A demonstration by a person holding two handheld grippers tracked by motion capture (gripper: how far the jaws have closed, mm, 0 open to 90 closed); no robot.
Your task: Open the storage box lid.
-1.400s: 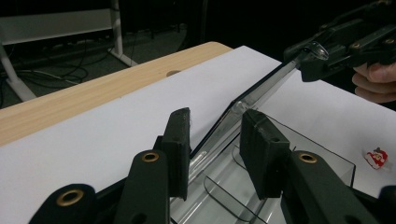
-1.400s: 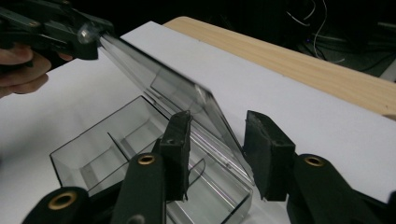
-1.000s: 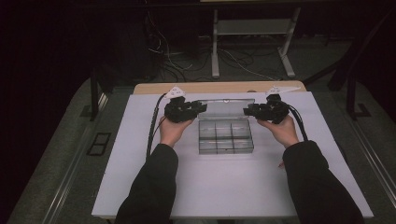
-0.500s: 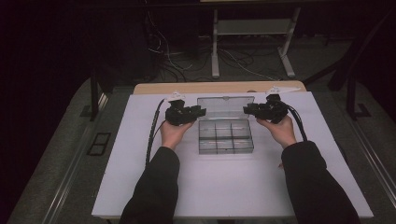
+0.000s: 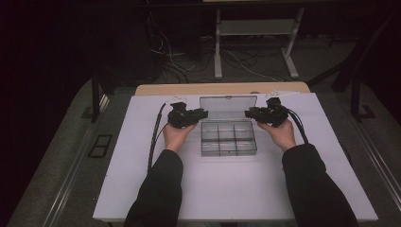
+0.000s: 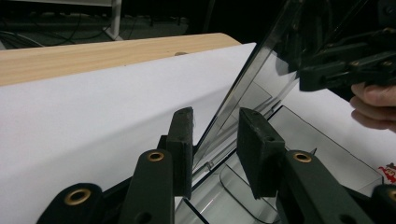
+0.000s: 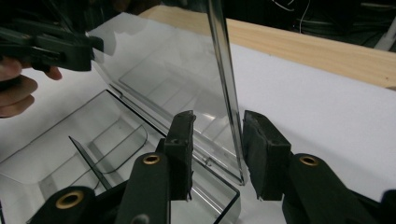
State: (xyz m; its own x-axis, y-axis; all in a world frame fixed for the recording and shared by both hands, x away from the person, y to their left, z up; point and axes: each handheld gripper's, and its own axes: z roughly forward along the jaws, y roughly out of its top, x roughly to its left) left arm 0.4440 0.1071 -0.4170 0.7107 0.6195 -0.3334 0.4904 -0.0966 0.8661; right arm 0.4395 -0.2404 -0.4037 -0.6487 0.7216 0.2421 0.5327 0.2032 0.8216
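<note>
A clear box (image 5: pixel 229 137) is set on the desk (image 5: pixel 142 189), its lid (image 5: pixel 228 107) raised at the back. The lid's left edge is straddled by the left tool (image 5: pixel 202 113) and its right edge by the right tool (image 5: pixel 249 113); gaps are seen beside both pads.

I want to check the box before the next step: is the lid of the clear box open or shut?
Open. The lid stands up from the back edge of the clear box, and its compartments show uncovered.
</note>
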